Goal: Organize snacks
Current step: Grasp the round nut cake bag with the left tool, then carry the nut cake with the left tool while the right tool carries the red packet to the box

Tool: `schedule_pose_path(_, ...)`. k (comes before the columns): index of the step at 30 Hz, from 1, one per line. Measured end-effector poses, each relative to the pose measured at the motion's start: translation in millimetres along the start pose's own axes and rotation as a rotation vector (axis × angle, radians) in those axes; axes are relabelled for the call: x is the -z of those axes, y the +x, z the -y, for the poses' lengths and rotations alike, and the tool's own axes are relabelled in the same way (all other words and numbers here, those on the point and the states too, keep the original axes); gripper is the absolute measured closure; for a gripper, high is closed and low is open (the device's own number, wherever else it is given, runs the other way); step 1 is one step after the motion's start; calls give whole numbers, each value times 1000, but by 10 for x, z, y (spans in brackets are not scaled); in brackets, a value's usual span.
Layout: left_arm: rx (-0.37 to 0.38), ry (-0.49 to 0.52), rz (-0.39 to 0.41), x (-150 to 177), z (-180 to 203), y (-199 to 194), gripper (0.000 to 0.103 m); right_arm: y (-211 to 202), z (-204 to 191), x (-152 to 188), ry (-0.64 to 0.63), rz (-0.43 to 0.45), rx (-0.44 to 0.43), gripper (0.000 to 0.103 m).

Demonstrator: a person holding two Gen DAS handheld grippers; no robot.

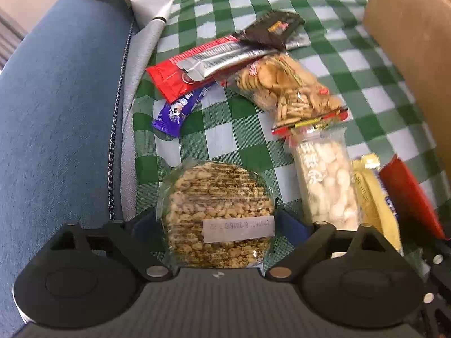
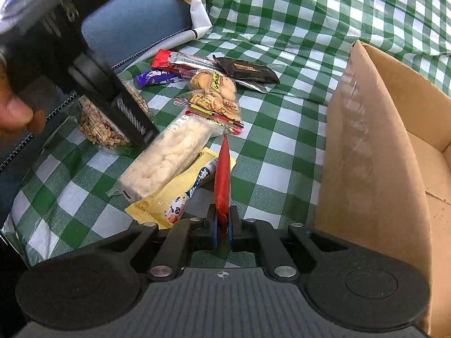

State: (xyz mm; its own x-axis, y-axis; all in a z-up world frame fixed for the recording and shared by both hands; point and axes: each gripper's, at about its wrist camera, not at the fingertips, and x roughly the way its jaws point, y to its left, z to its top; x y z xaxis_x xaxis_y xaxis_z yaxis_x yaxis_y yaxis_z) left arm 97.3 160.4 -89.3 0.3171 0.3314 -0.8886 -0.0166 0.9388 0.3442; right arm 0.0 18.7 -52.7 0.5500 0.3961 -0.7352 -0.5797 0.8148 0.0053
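Observation:
My left gripper [image 1: 217, 219] is shut on a round nut-brittle cake [image 1: 217, 211] in clear wrap; it also shows in the right wrist view [image 2: 104, 129], with the left gripper [image 2: 132, 124] over it. My right gripper [image 2: 222, 225] is shut on a red packet [image 2: 222, 180], held edge-up above the cloth; the packet shows at the right of the left wrist view [image 1: 408, 197]. Beside them lie a white rice-cracker pack [image 2: 166, 157], a yellow pack [image 2: 174, 197], a cookie bag [image 2: 214, 95], a red-and-silver bar [image 2: 180, 62], a purple bar [image 2: 155, 79] and a black packet [image 2: 248, 70].
An open cardboard box [image 2: 375, 152] stands at the right, its wall close to my right gripper. A green-checked cloth [image 2: 282, 140] covers the surface. A blue-grey cushion [image 1: 56, 112] with a chain [image 1: 115, 129] lies left. White paper [image 1: 146, 0] lies at the back.

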Motion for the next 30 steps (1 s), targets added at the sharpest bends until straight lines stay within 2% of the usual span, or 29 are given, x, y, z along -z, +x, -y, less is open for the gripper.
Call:
schedule_pose_path(3, -12, 14, -4, -4, 29, 20, 5, 2, 13, -1, -2, 1, -5, 96)
schedule_pose_path(5, -2, 15, -2, -6, 35, 17, 13, 2, 23, -1, -4, 2, -7, 96)
schedule_pose_path(6, 4, 11, -2, -11, 34, 16, 14, 3, 24, -2, -7, 3, -6, 96)
schedule_pose_path(11, 45, -60, 38, -21, -78, -73, 17, -20, 19, -9, -12, 12, 1, 96)
schedule_pose_path(22, 196, -282, 279, 50, -424, -618, 18, -355, 50, -228, 7, 81, 21, 97)
schedule_pose_path(26, 250, -347, 420, 86, -461, -889, 18, -618, 139, -345, 29, 125, 16, 97)
schedule_pose_path(30, 321, -353, 567, 139, -406, -1183, 18, -974, 377, -466, 47, 204, 20, 97)
